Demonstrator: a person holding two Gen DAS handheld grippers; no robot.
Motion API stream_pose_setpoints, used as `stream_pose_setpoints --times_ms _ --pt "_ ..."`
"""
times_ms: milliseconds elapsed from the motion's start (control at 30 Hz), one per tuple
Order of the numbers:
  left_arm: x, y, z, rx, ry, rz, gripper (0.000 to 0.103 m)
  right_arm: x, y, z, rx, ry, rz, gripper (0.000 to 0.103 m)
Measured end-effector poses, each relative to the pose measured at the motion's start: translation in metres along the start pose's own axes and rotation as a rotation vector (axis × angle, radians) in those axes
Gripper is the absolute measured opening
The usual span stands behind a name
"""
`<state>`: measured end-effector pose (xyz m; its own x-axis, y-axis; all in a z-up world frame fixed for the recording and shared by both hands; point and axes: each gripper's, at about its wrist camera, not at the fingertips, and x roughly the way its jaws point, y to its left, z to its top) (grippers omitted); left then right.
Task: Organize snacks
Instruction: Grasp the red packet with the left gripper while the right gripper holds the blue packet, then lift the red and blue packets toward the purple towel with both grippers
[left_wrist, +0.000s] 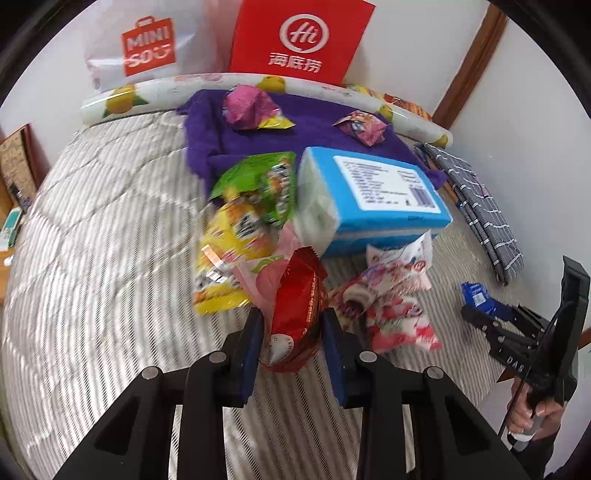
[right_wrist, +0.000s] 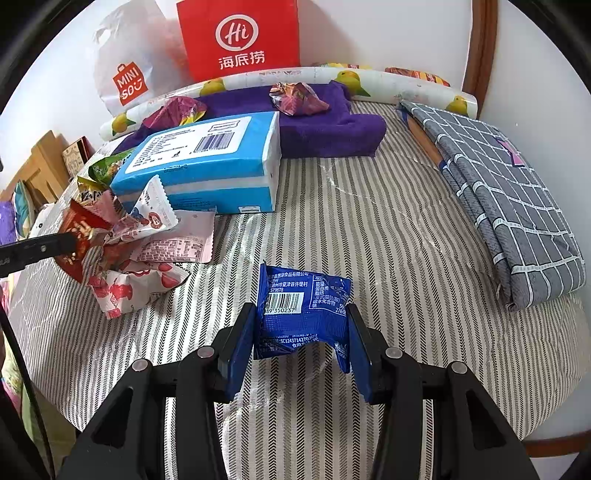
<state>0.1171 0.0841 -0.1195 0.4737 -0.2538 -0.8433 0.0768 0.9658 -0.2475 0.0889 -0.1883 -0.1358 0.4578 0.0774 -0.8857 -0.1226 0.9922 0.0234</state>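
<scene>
Left gripper (left_wrist: 291, 343) fingers pinch the red packet (left_wrist: 295, 314); right gripper (right_wrist: 301, 347) fingers clamp the blue packet (right_wrist: 303, 310). Both look light, crinkly, slippery; grip mid-body, gently.

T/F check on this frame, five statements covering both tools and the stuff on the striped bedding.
1. The left tool is shut on a red foil snack packet. True.
2. The right tool holds a green packet. False: it grips a blue foil snack packet.
3. The blue-and-white tissue pack lies with its barcode label facing up. True.
4. The purple towel is bare. False: crumpled pink foil wrappers sit on it.
5. The grey checked folded cloth lies under the tissue pack. False: it lies apart, off to the right of the pack in the right wrist view.
</scene>
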Motion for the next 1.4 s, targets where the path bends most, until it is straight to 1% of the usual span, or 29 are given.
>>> stream_pose_setpoints --times_ms 133,233,333,400,433,500,533,567,633,767,900,1000,1100,1200,1400 --pt "-0.011 0.019 -0.014 -0.055 0.011 -0.018 0.030 -0.004 0.003 -0.002 -0.009 -0.007 -0.001 0.047" --pt "-0.011 0.032 -0.022 -0.097 0.032 -0.024 0.030 -0.006 0.007 -0.002 -0.017 -0.006 0.001 0.047" --pt "-0.008 0.039 -0.027 -0.128 0.051 -0.022 0.035 -0.007 0.010 -0.002 -0.027 -0.005 0.003 0.047" --pt "-0.009 0.039 -0.029 -0.125 0.054 -0.013 0.035 -0.009 0.013 -0.003 -0.035 -0.006 0.003 0.047" --pt "-0.010 0.038 -0.030 -0.123 0.055 -0.005 0.037 -0.009 0.014 -0.003 -0.037 -0.008 0.004 0.047" --pt "-0.015 0.036 -0.031 -0.110 0.041 0.016 0.042 -0.011 0.015 -0.003 -0.040 -0.011 0.004 0.047" --pt "-0.019 0.035 -0.031 -0.102 0.030 0.026 0.048 -0.011 0.015 -0.003 -0.041 -0.012 0.003 0.047" --pt "-0.024 0.033 -0.031 -0.089 0.013 0.041 0.049 -0.012 0.015 -0.003 -0.040 -0.012 0.003 0.047" --pt "-0.032 0.028 -0.030 -0.060 -0.016 0.054 0.049 -0.012 0.015 -0.003 -0.039 -0.011 0.001 0.047" --pt "-0.036 0.019 -0.022 -0.022 -0.050 0.035 0.052 -0.008 0.015 -0.003 -0.038 -0.003 0.003 0.047" --pt "-0.019 0.010 -0.015 0.021 -0.025 0.068 0.052 -0.007 0.014 -0.002 -0.042 0.001 0.001 0.047" --pt "-0.002 0.004 -0.016 0.062 0.013 0.099 0.052 -0.007 0.012 -0.002 -0.037 0.001 -0.003 0.047" --pt "0.008 -0.002 -0.019 0.110 0.024 0.156 0.052 -0.006 0.008 -0.001 -0.028 0.002 -0.010 0.047" --pt "0.011 -0.005 -0.022 0.132 0.031 0.159 0.055 -0.003 0.004 0.000 -0.020 0.009 -0.012 0.047" --pt "0.014 -0.012 -0.028 0.169 0.046 0.178 0.055 0.001 0.005 0.000 -0.025 0.014 -0.009 0.047"
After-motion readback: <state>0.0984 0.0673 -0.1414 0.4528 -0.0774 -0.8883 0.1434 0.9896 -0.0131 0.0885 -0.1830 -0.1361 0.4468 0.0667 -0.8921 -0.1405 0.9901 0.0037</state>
